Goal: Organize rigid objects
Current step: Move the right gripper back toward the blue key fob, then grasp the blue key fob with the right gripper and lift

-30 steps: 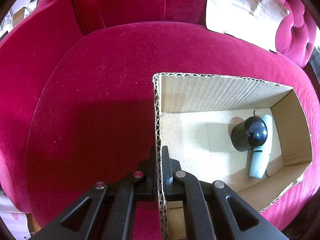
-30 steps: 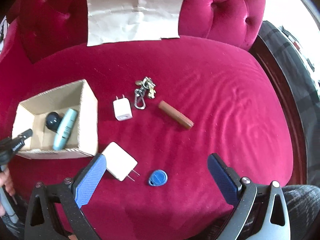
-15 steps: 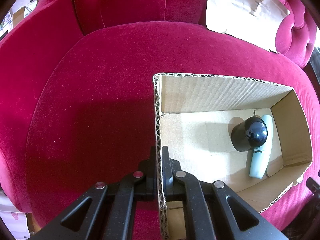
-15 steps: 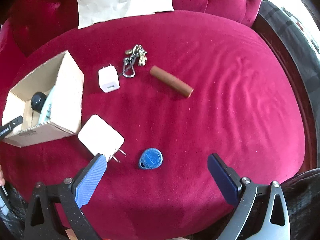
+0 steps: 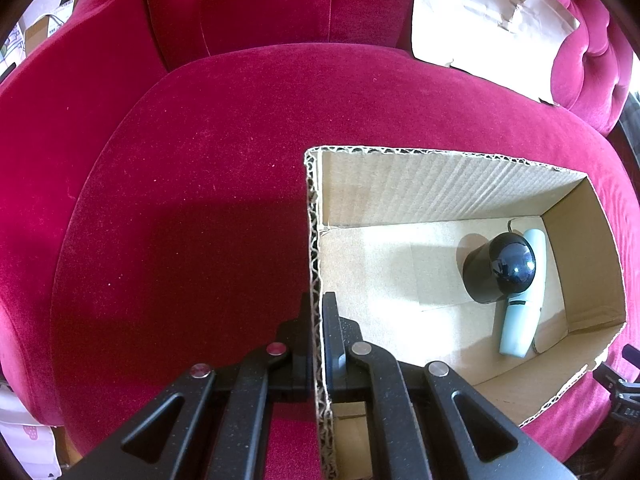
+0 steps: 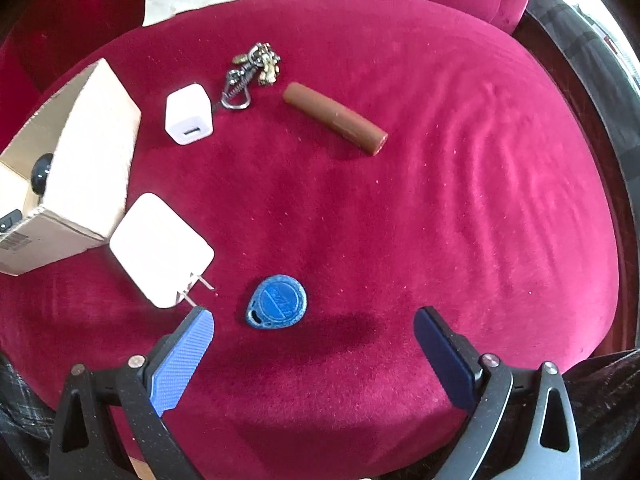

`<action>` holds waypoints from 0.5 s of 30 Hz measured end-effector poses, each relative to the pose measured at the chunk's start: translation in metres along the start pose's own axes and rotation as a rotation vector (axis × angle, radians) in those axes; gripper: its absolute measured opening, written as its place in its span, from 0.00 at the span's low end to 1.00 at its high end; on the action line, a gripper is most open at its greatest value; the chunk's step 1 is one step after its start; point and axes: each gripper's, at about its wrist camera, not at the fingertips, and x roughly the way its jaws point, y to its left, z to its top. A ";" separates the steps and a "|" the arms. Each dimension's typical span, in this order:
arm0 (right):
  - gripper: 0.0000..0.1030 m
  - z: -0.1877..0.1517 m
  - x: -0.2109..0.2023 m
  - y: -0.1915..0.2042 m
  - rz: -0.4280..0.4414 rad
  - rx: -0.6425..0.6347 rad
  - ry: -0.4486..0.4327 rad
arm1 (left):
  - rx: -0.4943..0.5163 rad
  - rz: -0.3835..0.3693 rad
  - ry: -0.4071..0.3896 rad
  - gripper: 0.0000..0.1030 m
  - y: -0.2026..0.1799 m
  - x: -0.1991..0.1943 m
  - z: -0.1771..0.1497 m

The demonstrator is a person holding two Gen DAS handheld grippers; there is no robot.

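the right gripper (image 6: 314, 322), fingers wide apart and empty, hovers by the blue key fob (image 6: 277, 301), thin, light, rigid and slick-looking, likely best pinched across its flat edges.

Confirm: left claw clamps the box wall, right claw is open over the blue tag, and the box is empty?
Not empty. The left wrist view shows a black ball-topped object and a pale tube inside the box. The rest holds: left claw clamps the wall, right claw is open over the blue tag.
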 end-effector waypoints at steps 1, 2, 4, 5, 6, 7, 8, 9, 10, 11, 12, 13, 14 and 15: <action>0.98 0.000 0.001 0.000 -0.001 -0.001 0.003 | 0.001 -0.001 0.000 0.03 0.000 0.001 0.003; 0.97 0.000 0.002 0.001 0.000 -0.002 0.005 | 0.001 -0.001 -0.001 0.03 0.000 0.002 0.004; 0.96 0.000 0.002 0.002 -0.002 -0.006 0.005 | 0.002 -0.001 -0.002 0.03 0.002 0.000 0.003; 0.92 0.000 0.003 0.003 -0.002 -0.009 0.006 | 0.002 -0.002 -0.002 0.03 0.004 -0.002 0.001; 0.92 0.000 0.003 0.003 -0.001 -0.009 0.009 | 0.002 -0.002 -0.002 0.03 0.005 -0.002 0.001; 0.91 -0.001 0.004 0.003 0.003 -0.007 0.012 | 0.003 -0.001 -0.002 0.03 0.005 -0.002 0.001; 0.91 -0.001 0.004 0.003 0.004 -0.005 0.011 | 0.003 -0.001 -0.002 0.03 0.005 -0.002 0.001; 0.91 -0.001 0.004 0.004 0.003 -0.005 0.011 | 0.002 -0.002 -0.002 0.03 0.005 -0.002 0.001; 0.91 -0.001 0.004 0.004 0.006 -0.005 0.010 | 0.002 -0.002 -0.002 0.03 0.005 -0.002 0.001; 0.87 -0.001 0.002 0.004 0.011 -0.002 0.006 | 0.002 -0.002 -0.002 0.03 0.005 -0.002 0.001; 0.85 -0.001 0.001 0.004 0.015 -0.001 0.000 | 0.003 -0.001 -0.002 0.03 0.005 -0.002 0.001; 0.82 0.000 0.000 0.004 0.016 0.000 -0.002 | 0.002 -0.002 -0.003 0.03 0.005 -0.002 0.001; 0.78 0.000 -0.002 0.004 0.017 0.000 -0.006 | 0.002 -0.001 -0.002 0.03 0.005 -0.002 0.001; 0.75 0.000 -0.003 0.004 0.019 0.001 -0.008 | 0.003 -0.001 -0.002 0.03 0.005 -0.002 0.001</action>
